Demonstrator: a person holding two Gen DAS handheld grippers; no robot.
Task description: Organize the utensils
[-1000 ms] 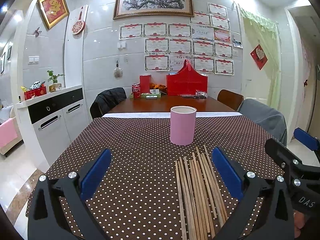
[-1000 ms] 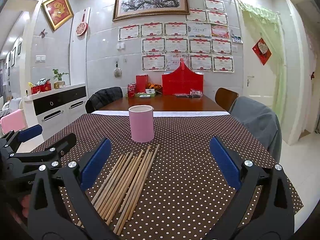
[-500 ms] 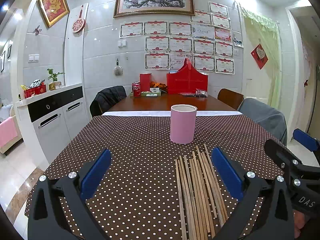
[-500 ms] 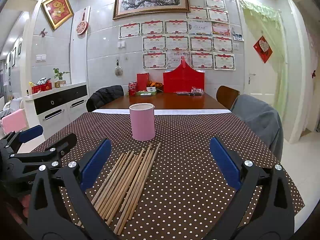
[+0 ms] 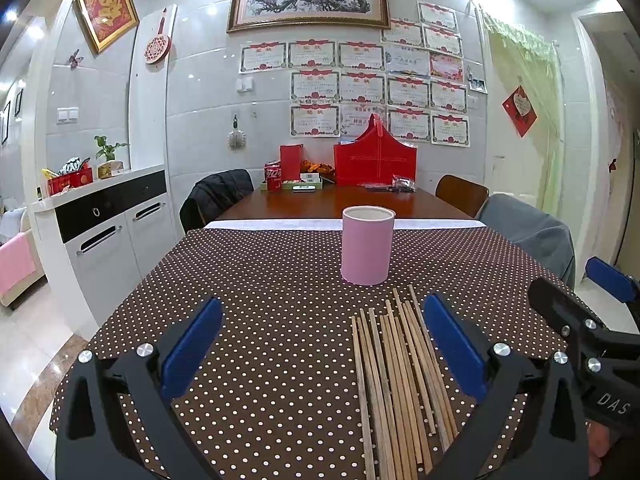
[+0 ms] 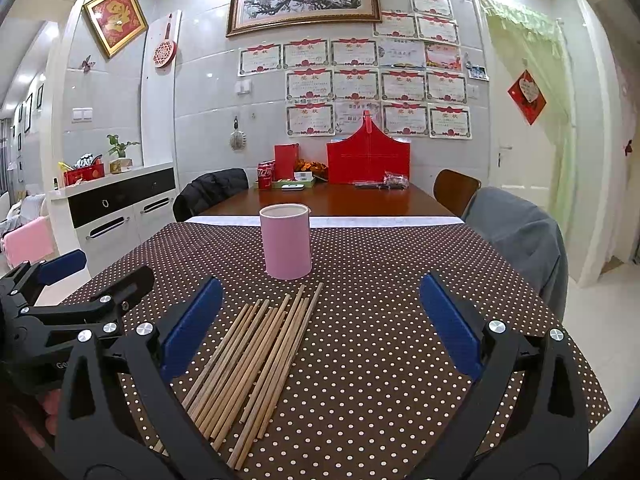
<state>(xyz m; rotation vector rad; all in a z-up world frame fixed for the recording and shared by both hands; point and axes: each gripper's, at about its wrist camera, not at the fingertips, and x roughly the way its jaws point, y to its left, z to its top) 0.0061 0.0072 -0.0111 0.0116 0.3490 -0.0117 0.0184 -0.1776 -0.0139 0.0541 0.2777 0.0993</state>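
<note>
Several wooden chopsticks [image 5: 400, 376] lie side by side on the brown dotted tablecloth [image 5: 280, 280], also in the right wrist view [image 6: 256, 356]. A pink cylindrical holder [image 5: 367, 245] stands upright just beyond them, empty as far as I can see; it also shows in the right wrist view [image 6: 285, 241]. My left gripper [image 5: 324, 344] is open and empty, above the near table edge, left of the chopsticks. My right gripper [image 6: 320, 320] is open and empty, to the right of the chopsticks. Each gripper shows at the edge of the other's view.
Beyond the cloth, the bare wooden table [image 5: 340, 202] holds a red box [image 5: 374, 162], a cola can [image 5: 273, 176] and small items. Chairs with jackets [image 5: 216, 196] [image 6: 520, 236] flank the table. A white cabinet [image 5: 108, 224] stands left.
Both grippers have barely moved; the views shifted only slightly. The chopsticks and holder have not moved.
</note>
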